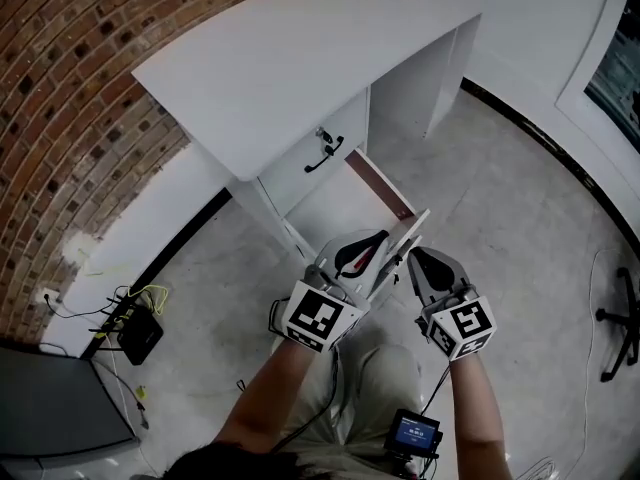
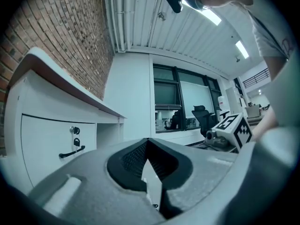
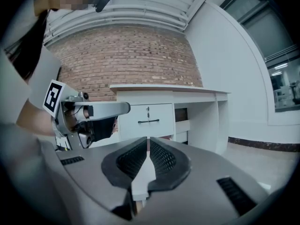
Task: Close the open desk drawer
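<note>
A white desk (image 1: 300, 58) stands against a brick wall. Its upper drawer (image 1: 310, 158) is closed and has a black handle (image 1: 325, 155) and a lock. The drawer (image 1: 385, 190) below it is pulled out toward me, showing a reddish inner side. My left gripper (image 1: 385, 240) and right gripper (image 1: 412, 258) hang side by side just in front of that drawer's white front panel (image 1: 400, 238). In the left gripper view the fingertips (image 2: 147, 139) meet with nothing between them. The right gripper (image 3: 147, 138) is shut too, facing the closed drawer (image 3: 147, 121) and the open one (image 3: 183, 125).
Cables and a black box (image 1: 135, 333) lie on the floor by the wall at the left. A chair base (image 1: 620, 318) stands at the right edge. The knee space (image 1: 420, 98) under the desk is to the right of the drawers. A small screen device (image 1: 415, 433) hangs at my waist.
</note>
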Available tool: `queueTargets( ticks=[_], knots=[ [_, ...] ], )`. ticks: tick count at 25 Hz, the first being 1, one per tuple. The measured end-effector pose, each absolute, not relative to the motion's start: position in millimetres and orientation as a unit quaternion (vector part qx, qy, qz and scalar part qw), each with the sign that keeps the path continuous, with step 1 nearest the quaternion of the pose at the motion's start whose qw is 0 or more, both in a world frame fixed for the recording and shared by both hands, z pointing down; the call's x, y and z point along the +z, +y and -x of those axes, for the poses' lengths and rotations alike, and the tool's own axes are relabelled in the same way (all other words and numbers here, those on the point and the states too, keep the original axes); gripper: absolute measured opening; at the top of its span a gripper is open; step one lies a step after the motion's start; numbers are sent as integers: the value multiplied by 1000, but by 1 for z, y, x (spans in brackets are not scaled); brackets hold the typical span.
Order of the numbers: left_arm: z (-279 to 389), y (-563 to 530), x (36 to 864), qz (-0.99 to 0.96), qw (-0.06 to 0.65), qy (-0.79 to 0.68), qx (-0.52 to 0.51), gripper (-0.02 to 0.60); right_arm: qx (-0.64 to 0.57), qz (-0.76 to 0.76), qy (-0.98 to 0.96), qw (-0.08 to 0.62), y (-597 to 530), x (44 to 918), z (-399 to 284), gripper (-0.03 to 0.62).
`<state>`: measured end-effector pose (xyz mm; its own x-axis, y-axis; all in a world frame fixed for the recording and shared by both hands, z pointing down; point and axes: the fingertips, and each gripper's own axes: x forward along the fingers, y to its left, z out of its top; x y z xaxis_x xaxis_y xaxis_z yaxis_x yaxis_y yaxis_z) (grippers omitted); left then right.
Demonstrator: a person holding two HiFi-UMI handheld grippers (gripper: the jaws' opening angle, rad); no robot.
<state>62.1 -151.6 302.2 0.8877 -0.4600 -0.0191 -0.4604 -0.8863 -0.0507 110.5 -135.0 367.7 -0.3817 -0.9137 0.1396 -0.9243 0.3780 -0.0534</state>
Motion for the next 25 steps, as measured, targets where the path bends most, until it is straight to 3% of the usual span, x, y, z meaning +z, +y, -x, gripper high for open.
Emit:
queueTargets(
  ticks=[3,12,20,25],
  knots=[
    [-66,-162,329,971,39,235,9,5,53,-554,-829,60,-146,404,-120,19],
    [-76,-183,418,969,53,239,10,5,38,-527,-847,67,-165,515,-122,127],
    [-78,-178,413,966,76,249,2,5,34,-503,-861,74,-173,560,-122,181],
    [-63,-179,422,968,40,248,17,5,11,-490,-869,60,-182,579,-113,249]
  ],
)
